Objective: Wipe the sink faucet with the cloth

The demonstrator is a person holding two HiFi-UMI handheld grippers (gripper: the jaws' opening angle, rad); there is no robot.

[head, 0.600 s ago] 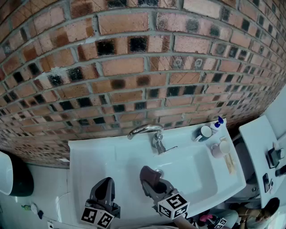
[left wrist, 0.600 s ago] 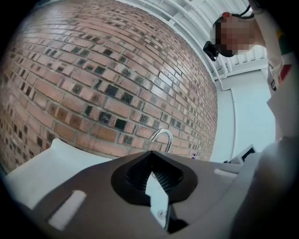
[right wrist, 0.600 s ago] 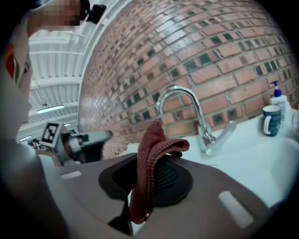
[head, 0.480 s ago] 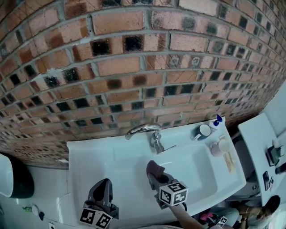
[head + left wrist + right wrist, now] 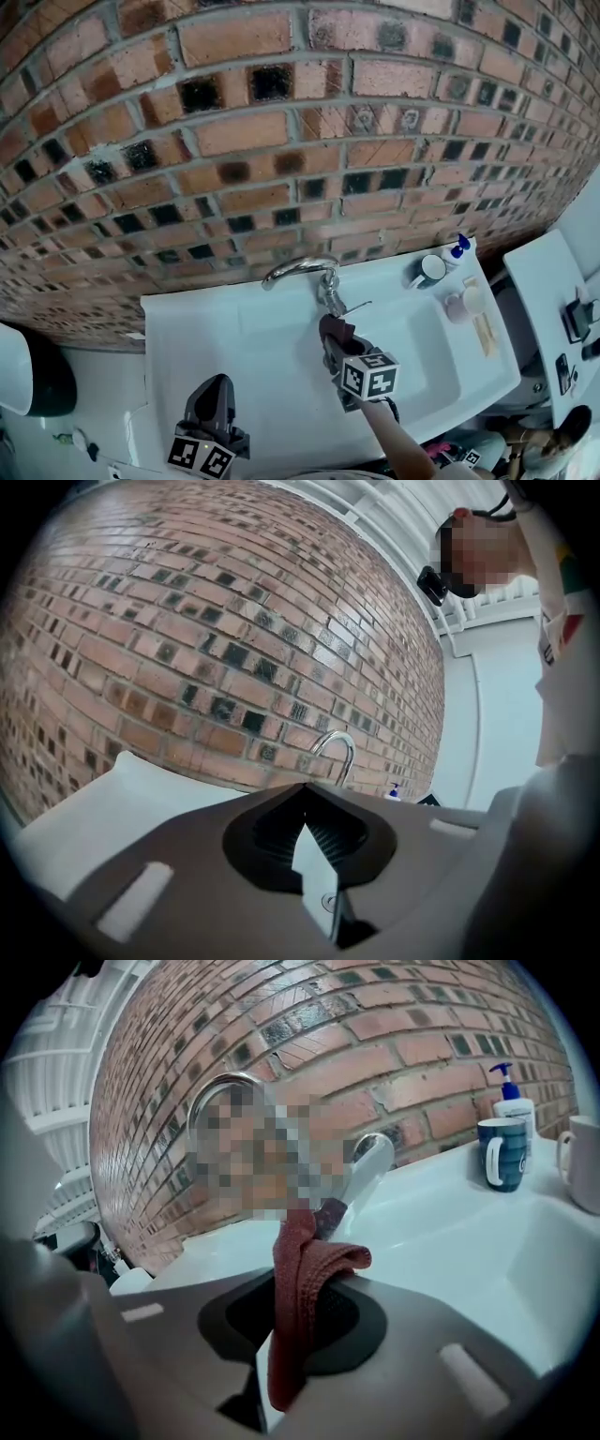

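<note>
— Right claw (image 5: 334, 339)?
— Clenching the dark red cloth (image 5: 298, 1290); a folded end is poking out past the tips.
— Cloth's position?
— Hanging over the sink (image 5: 187, 323) basin, just beside the faucet (image 5: 302, 270) base. Contact: cannot tell.
— Left claw (image 5: 216, 394)?
— Closed on nothing, hovering over the sink's front left, well apart from the faucet.
— Beyond?
— Blue mug (image 5: 429, 274) and pump bottle (image 5: 457, 253) are standing on the rim, right; brick wall (image 5: 281, 141) is rising behind.
</note>
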